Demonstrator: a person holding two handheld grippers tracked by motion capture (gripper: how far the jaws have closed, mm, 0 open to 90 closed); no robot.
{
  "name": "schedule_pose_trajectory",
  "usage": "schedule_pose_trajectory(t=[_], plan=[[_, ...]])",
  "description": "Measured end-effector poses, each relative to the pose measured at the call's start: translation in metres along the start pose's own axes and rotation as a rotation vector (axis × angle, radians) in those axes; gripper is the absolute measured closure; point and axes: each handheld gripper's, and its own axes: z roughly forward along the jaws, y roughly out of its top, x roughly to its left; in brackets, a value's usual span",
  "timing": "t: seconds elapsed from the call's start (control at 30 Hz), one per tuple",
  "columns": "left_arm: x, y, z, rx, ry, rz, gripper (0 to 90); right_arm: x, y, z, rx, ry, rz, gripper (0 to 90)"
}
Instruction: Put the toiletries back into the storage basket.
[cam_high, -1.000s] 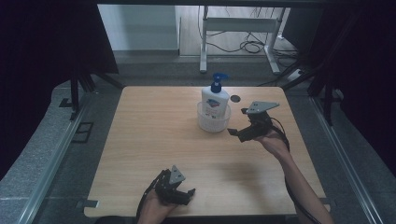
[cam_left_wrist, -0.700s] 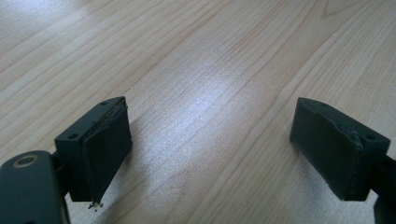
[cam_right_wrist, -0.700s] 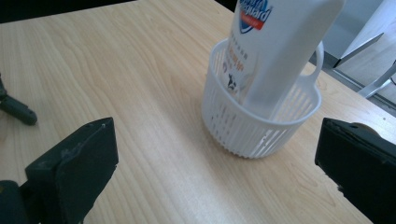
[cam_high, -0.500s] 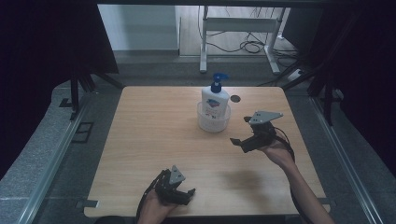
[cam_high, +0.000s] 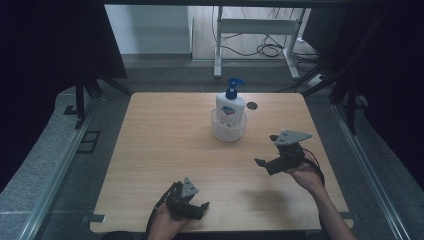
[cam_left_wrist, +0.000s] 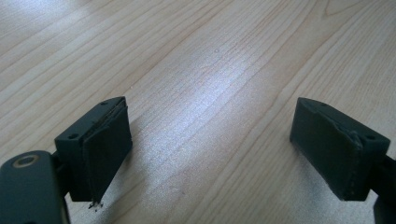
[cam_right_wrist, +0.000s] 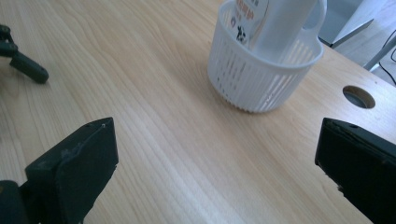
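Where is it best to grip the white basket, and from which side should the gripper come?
Probably the basket rim on its right, coming from above with the open right gripper: one jaw outside the slatted wall, one inside. The bottle stands in the basket, so check the inner gap first.

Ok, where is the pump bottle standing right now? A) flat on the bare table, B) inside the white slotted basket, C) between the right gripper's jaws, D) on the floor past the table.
B: the pump bottle stands upright inside the white basket, and the right gripper is open and apart from it.
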Motion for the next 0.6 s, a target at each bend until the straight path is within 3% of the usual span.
schedule_pose_trajectory(t=[0.6], plan=[[0.000, 0.000, 0.000, -0.002, 0.000, -0.003, 12.1, 0.021, -0.040, -0.014, 0.012, -0.010, 0.009, 0.0]])
